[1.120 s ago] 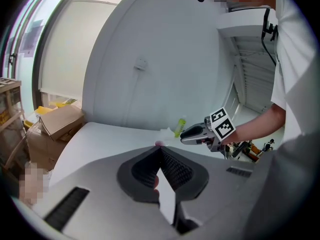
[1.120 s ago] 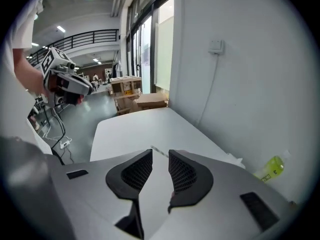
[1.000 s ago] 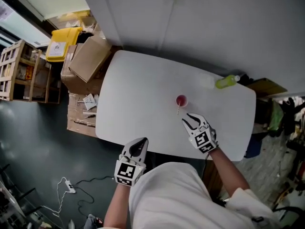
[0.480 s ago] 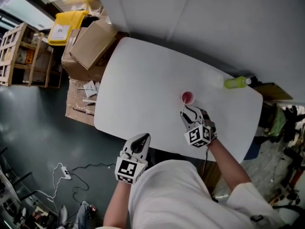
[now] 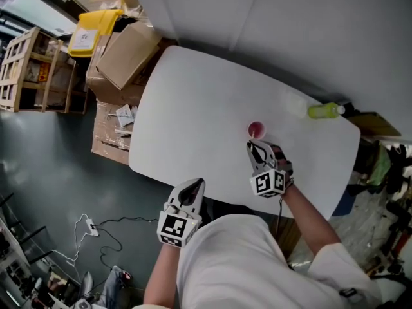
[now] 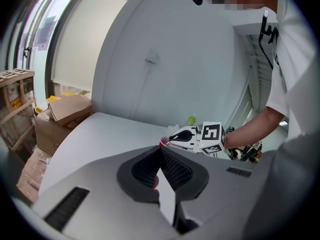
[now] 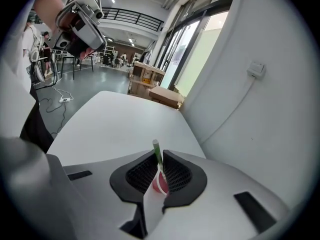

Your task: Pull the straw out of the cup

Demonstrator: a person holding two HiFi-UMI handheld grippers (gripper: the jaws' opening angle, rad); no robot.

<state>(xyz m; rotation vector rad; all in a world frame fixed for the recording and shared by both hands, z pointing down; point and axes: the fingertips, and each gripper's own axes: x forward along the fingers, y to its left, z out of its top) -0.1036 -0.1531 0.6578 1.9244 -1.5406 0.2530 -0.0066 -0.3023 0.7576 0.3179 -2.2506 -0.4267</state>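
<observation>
So compared with a second ago, the left claw point(image 5: 193, 187) has barely budged. It's parked at the near edge of the desk point(image 5: 193, 114), tips pointing far, and its own view shows the left claw point(image 6: 161, 151) with tips pressed together and nothing in them. The big change is the right claw point(image 5: 256, 148). A second ago it hung back from the cup with its tips spread, and now it has slid forward until it's just on the near side of the cup point(image 5: 256, 130) with its tips drawn in.

In its own view the right claw point(image 7: 159, 161) is pinching the green straw point(image 7: 157, 151) between the dark pads. The straw sticks up a little above them and leans slightly left. The straw's lower end sits in the small pink cup point(image 7: 160, 184), which shows through the gap just past the tips and stands on the desk.

The bare right forearm comes in from the near right, and the marker cube point(image 5: 269, 182) faces up.

Farther out, a green bottle point(image 5: 324, 111) lies at the far right end of the desk. Past the far left corner there's a cardboard box point(image 5: 125, 55) and a yellow bin point(image 5: 90, 29) on the floor.
</observation>
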